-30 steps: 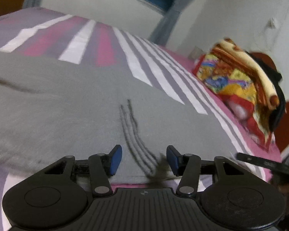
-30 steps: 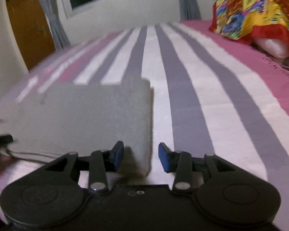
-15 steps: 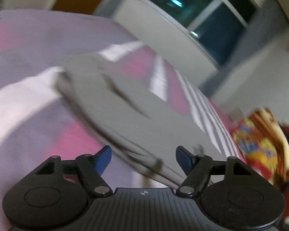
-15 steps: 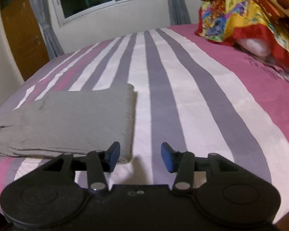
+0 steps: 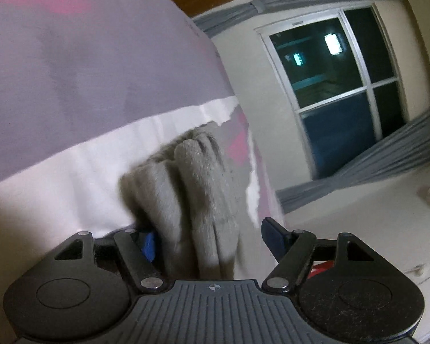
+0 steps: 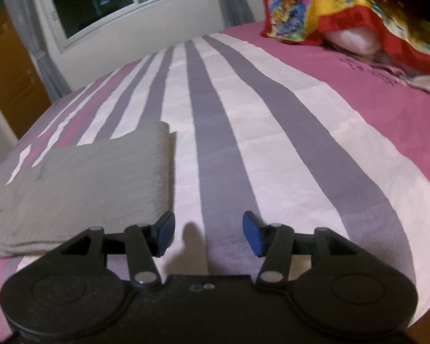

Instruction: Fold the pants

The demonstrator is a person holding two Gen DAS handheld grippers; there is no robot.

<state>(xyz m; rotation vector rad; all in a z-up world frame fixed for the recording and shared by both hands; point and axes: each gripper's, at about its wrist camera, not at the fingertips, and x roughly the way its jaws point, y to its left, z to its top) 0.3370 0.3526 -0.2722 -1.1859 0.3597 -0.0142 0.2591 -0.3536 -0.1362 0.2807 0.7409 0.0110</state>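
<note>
The grey pants (image 6: 100,177) lie folded in a flat rectangle on the striped bed (image 6: 272,143), left of my right gripper (image 6: 208,233). Its jaws are opening, nothing is between them, and its left finger (image 6: 164,230) hovers by the near right corner of the pants. In the rolled left wrist view the thick folded end of the pants (image 5: 203,189) sticks out between the fingers of my left gripper (image 5: 210,239). That gripper stands wide open. Its left pad (image 5: 149,243) is half hidden behind the cloth, and its right pad (image 5: 272,235) is clear of it.
A heap of colourful bedding (image 6: 344,8) lies at the far right of the bed. A dark window (image 6: 114,0) with grey curtains and a brown door (image 6: 5,71) stand beyond the bed's far edge. The same window (image 5: 344,94) shows in the left wrist view.
My left gripper has swung off the top of the pants, rolled over and come down at their folded end with its jaws wider. The right gripper's jaws have widened and it has shifted slightly.
</note>
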